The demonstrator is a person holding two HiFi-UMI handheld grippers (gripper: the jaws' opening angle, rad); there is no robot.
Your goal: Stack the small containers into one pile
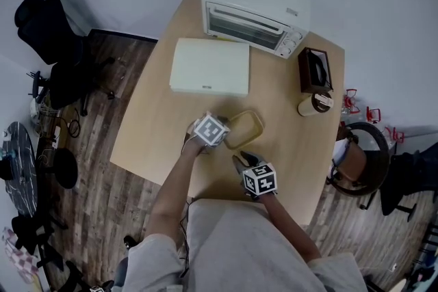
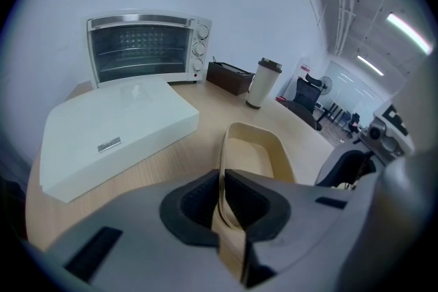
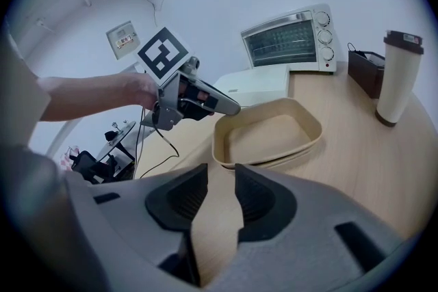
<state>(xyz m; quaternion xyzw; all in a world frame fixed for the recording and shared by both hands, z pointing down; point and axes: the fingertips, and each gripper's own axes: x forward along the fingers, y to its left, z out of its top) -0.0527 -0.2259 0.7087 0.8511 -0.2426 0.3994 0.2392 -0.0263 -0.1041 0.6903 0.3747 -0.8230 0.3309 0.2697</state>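
Clamped with the left gripper [image 2: 220, 208] on the container [image 2: 259, 155] wall; right gripper [image 3: 215, 200] spread, empty, container just ahead. May seat crooked if released tilted.

Shallow beige containers [image 3: 268, 135] sit nested, upright, on the table [image 1: 157, 140]; my left gripper [image 2: 220, 196] pinches the top one's rim.

Nothing is readable: the white box's label [image 2: 109, 145] and the wall notice [image 3: 124, 40] are blurred.

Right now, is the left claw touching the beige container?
Touching. In the left gripper view, the left claw pinches the rim of the container.
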